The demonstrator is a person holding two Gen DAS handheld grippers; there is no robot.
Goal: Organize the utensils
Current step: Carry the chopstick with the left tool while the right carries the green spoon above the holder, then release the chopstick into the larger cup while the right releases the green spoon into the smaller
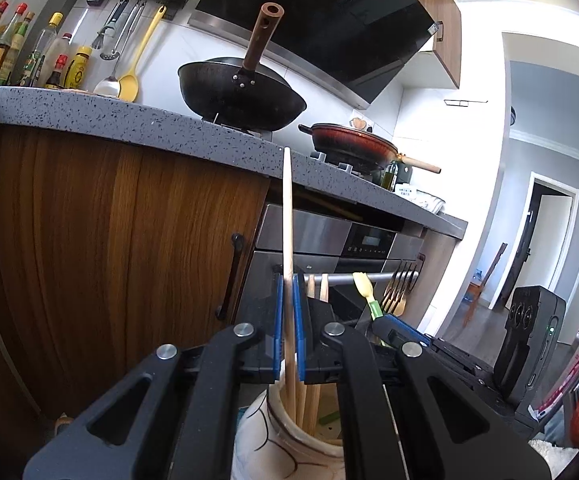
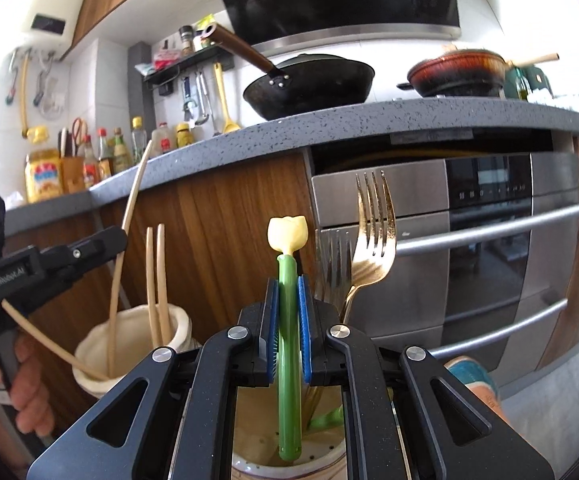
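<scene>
Wooden chopsticks [image 2: 157, 280]: three; forks [image 2: 371, 236]: two; holders [image 2: 129, 354]: two.

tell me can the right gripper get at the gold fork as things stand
Probably not yet: the right gripper is shut on the green utensil, so its fingers are taken. The gold fork itself stands unblocked just to the right, in the same holder.

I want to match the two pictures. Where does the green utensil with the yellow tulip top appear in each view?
Left wrist: green utensil right of centre, held by the right gripper.
Right wrist: centre, upright between the blue pads.
Shared landmark: black wok.
</scene>
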